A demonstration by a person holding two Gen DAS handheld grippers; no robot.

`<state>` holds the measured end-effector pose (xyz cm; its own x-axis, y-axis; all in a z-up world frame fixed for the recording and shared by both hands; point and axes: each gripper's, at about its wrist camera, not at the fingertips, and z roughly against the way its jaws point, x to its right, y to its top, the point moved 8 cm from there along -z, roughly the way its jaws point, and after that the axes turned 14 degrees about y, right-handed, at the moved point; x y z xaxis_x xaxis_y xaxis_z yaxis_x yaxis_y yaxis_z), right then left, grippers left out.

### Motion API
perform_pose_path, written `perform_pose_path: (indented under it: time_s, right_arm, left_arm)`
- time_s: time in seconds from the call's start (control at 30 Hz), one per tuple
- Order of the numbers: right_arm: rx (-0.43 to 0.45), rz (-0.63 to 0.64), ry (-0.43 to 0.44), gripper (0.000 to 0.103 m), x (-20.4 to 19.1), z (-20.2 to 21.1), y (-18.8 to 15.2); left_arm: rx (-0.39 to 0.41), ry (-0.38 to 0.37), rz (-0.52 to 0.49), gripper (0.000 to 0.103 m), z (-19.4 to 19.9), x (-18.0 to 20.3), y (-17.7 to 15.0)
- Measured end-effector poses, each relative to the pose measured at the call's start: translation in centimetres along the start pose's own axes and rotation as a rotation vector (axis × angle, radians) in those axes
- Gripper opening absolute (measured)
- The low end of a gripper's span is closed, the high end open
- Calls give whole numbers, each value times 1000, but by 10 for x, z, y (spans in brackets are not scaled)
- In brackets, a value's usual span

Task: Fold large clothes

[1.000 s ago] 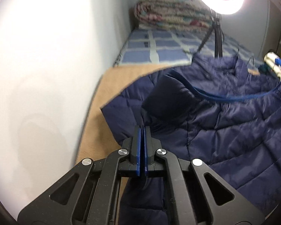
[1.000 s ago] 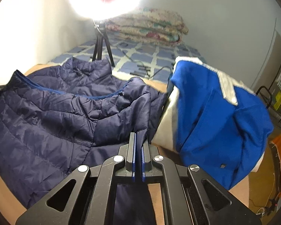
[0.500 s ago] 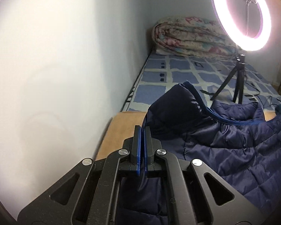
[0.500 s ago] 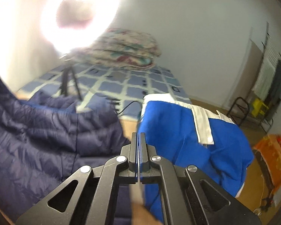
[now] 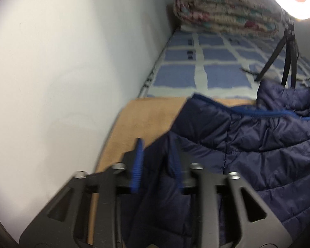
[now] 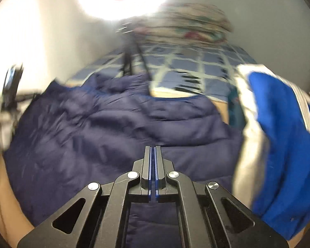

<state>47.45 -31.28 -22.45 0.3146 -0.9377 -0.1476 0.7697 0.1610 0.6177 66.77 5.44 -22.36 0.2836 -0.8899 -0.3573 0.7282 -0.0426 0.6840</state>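
A navy quilted puffer jacket lies spread on a tan wooden table; it also fills the middle of the right wrist view. My left gripper is open at the jacket's left edge, with a fold of the fabric lying loose between its two blue-padded fingers. My right gripper is shut at the jacket's near right edge, and jacket fabric hangs beneath it; I cannot tell for sure whether fabric is pinched between its pads. The left gripper shows blurred at the left edge of the right wrist view.
A blue and white garment is piled at the right of the table. Behind the table is a bed with a blue checked sheet, a folded floral quilt and a ring light on a tripod. A white wall runs close on the left.
My left gripper has opened and let go of the jacket's edge, which has dropped onto the table. Both grippers have come down, and the jacket now lies flatter.
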Motion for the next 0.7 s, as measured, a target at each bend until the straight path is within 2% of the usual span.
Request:
perform_pose_path:
  time_s: [0.03, 0.1, 0.17, 0.23, 0.33, 0.37, 0.4, 0.43, 0.53, 0.6, 0.7]
  right_arm:
    - [-18, 37, -22, 4, -6, -6, 0]
    - [-55, 76, -71, 5, -8, -21, 1]
    - [-102, 83, -134, 5, 2, -34, -2]
    - [-146, 84, -199, 5, 17, -46, -6]
    - [-181, 39, -327, 5, 49, -48, -15]
    - [-186, -18, -383, 5, 67, -46, -21]
    - [-187, -57, -404, 5, 78, -44, -26]
    - [-192, -107, -427, 0, 89, -42, -33]
    - [-195, -109, -450, 0, 91, -37, -36]
    - [-194, -86, -447, 2, 86, -33, -34]
    - [-141, -77, -407, 5, 71, -13, -31]
  left_arm:
    - [26, 11, 7, 37, 11, -6, 1]
    - [77, -17, 2, 37, 36, -7, 1]
    - [86, -144, -26, 37, 72, 10, -14]
    - [65, -279, -106, 37, 101, 40, -40]
    - [33, -395, -193, 37, 123, 86, -73]
    - [25, -408, -212, 37, 122, 101, -78]
    - [19, -403, -233, 37, 118, 111, -83]
    - [14, -377, -257, 37, 108, 124, -89]
    - [5, -313, -269, 39, 81, 137, -99]
    - [-9, -323, -259, 39, 75, 136, -98]
    - [9, -282, -251, 39, 87, 127, -92]
